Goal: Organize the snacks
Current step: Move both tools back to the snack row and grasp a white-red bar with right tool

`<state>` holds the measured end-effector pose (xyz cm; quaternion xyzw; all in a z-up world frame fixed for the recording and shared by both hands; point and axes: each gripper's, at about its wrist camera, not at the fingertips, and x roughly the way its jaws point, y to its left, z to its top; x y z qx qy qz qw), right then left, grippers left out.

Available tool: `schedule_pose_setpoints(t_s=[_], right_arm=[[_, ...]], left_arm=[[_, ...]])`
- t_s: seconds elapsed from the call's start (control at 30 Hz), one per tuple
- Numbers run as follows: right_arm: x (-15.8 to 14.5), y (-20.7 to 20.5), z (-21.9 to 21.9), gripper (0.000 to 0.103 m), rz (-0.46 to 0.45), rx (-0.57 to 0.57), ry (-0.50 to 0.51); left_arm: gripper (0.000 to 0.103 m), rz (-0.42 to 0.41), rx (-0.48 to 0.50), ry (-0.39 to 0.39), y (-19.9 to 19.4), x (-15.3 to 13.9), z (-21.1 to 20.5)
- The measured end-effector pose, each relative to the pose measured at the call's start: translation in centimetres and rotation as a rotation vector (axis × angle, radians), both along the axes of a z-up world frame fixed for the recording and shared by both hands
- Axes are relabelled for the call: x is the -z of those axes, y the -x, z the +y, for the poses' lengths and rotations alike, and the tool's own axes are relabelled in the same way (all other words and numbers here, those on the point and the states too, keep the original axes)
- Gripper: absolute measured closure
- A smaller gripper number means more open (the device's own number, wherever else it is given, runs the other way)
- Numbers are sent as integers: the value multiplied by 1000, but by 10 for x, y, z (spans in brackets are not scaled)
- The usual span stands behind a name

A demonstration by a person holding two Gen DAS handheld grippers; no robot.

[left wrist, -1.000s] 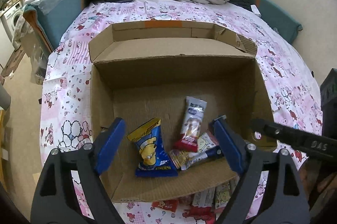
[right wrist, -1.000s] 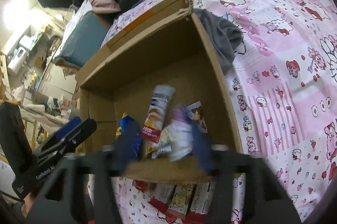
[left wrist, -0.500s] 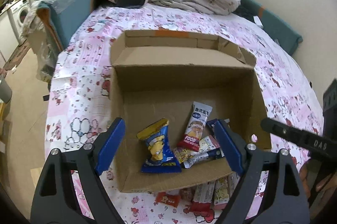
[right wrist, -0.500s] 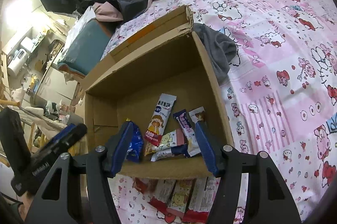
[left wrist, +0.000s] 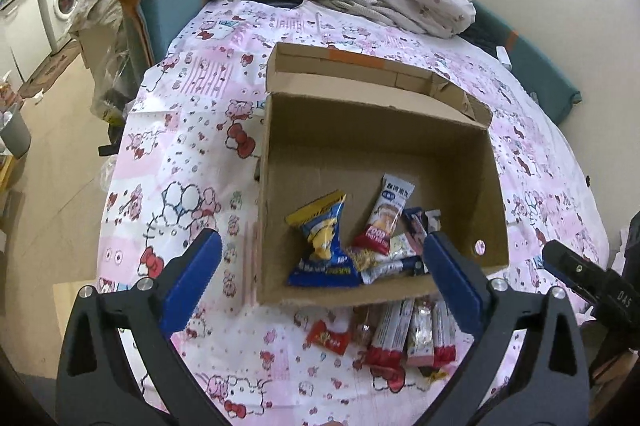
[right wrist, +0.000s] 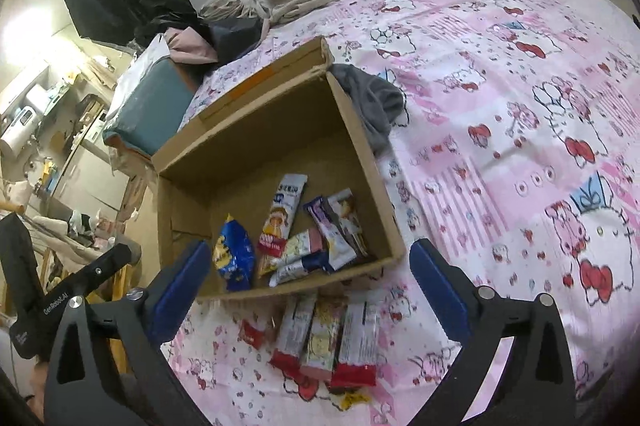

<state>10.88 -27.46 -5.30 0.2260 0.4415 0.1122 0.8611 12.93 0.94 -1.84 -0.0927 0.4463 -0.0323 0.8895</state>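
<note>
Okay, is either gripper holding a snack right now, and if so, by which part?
Nothing is held. The left gripper and right gripper both have jaws opening with nothing between the pads; the snacks lie in the cardboard box and on the bedsheet.

Two wrist views, both looking steeply down at one bed

The left wrist camera faces the cardboard box (left wrist: 376,129) squarely from its near side; the right wrist camera sees it from the near right, at an angle. Both share the box and the snack packets (right wrist: 324,338) before it.
</note>
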Motion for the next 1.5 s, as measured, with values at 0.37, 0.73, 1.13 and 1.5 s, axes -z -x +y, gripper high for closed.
schedule_pose_setpoints(t_s=[0.37,0.73,1.13,1.5], right_arm=[[12,27,0,1,75,-14,13],[72,20,-23,27,393,79,-33],[116,-9,22,48,525,-61,105],[130,-16,57,69,522,-173,242]], left_arm=[[3,43,-10,-35,29,13,2],[3,102,-38,-67,45,31,7],[3,149,-56,-49,38,39,9],[3,187,-63,-28,36,49,12]])
